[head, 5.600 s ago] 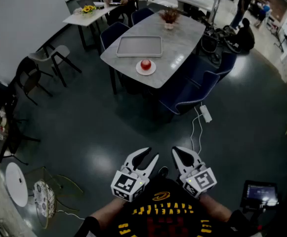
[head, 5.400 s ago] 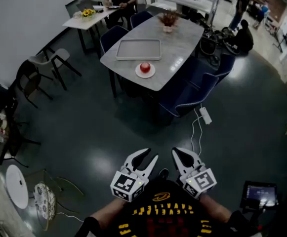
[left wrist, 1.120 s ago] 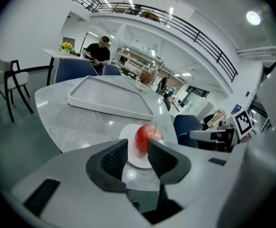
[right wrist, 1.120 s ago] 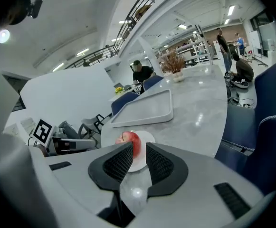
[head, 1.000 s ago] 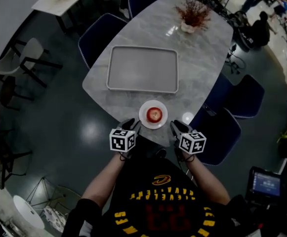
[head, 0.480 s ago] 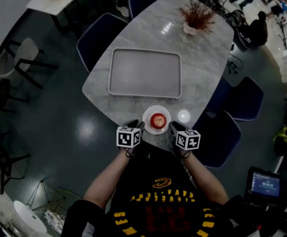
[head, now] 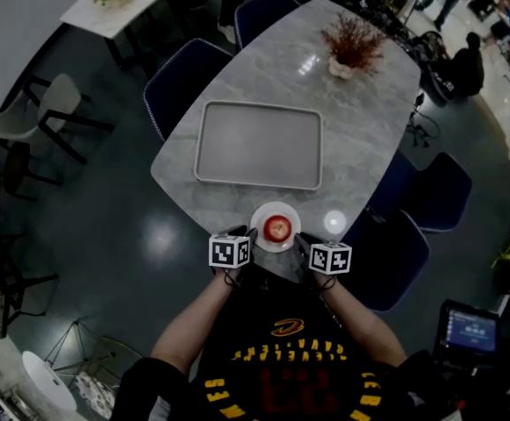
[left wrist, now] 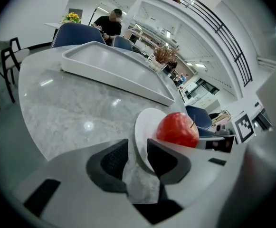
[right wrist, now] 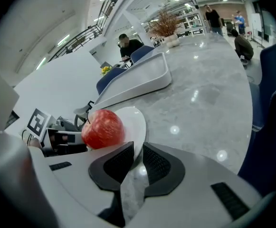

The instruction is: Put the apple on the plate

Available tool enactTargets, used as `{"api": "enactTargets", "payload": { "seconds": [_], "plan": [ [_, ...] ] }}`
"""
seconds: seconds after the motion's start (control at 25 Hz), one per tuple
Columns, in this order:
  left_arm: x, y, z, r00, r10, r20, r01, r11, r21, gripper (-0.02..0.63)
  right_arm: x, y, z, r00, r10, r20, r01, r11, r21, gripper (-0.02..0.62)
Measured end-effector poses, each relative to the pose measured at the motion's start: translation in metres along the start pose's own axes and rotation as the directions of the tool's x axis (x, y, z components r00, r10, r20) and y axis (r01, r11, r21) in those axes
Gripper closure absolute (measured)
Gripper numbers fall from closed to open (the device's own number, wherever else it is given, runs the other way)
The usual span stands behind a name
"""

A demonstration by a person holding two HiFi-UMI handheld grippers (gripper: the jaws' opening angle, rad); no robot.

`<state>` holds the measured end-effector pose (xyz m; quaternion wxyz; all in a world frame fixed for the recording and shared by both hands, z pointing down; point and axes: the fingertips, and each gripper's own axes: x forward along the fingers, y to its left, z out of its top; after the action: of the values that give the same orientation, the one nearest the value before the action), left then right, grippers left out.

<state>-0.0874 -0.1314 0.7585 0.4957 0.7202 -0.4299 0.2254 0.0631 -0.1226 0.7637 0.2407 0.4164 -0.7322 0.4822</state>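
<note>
The apple (head: 276,229) sits on the plate (head: 260,217), which lies at the near edge of the desk (head: 360,121). Behind the plate lies the tray (head: 259,145), with a potted plant (head: 353,46) farther back to the right. The left gripper (head: 247,235) is at the plate's left rim and the right gripper (head: 303,238) at its right (each has the rim between its jaws).

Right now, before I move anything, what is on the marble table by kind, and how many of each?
apple: 1
plate: 1
tray: 1
potted plant: 1
Total: 4
</note>
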Motion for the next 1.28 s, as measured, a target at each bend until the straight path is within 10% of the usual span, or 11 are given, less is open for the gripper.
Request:
{"api": "enactTargets", "payload": {
  "seconds": [0.68, 1.28],
  "plan": [
    [-0.012, 0.007, -0.015, 0.999, 0.032, 0.029, -0.024, 0.972, -0.234, 0.554, -0.003, 0.013, 0.004, 0.98, 0.197, 0.005, -0.193, 0.954, 0.229, 0.563],
    [-0.071, -0.019, 0.056, 0.961, -0.076, 0.267, 0.17, 0.922, -0.347, 0.569, -0.04, 0.056, 0.072, 0.937, 0.322, 0.136, -0.347, 0.899, 0.265, 0.565]
  ]
}}
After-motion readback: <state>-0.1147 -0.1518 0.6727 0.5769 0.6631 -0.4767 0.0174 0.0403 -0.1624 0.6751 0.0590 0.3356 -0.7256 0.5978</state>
